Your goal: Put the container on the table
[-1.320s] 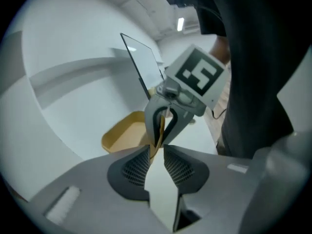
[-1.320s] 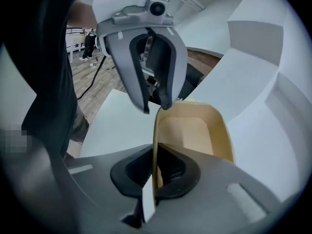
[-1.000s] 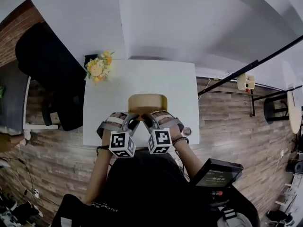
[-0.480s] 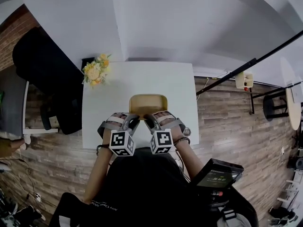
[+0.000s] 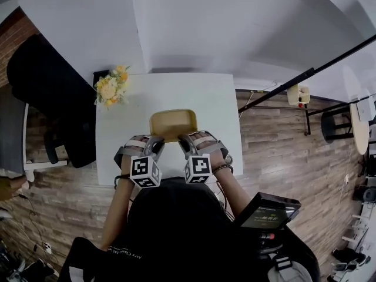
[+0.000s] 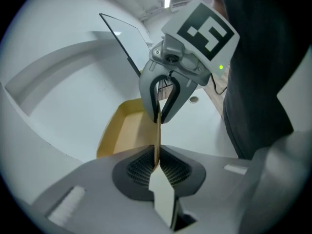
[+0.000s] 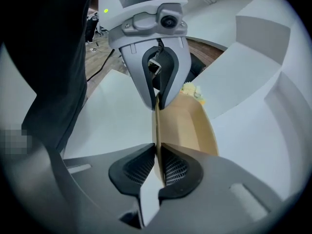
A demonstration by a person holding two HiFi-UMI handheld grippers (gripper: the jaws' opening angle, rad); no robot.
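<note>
A shallow brown paper container (image 5: 172, 124) lies on the white table (image 5: 205, 96), near its front edge. My left gripper (image 5: 157, 144) grips the container's near rim at the left. Its jaws are closing, and its pads (image 6: 141, 167) press on the thin brown wall between them. My right gripper (image 5: 185, 142) is shut on the same rim just to the right, with the wall pinched between its pads (image 7: 175, 168). In each gripper view the other gripper faces me across the container (image 6: 124, 133) (image 7: 187, 126), clamped on the edge.
A bunch of yellow flowers (image 5: 110, 87) stands at the table's far left corner. A small round object (image 5: 228, 159) lies near the front right edge. A black chair (image 5: 47, 98) is to the left, and a dark screen device (image 5: 267, 210) hangs at the person's right side.
The whole view has drifted left. Both grippers have crept slightly forward and down at the container's near rim, and the container sits a little further onto the table.
</note>
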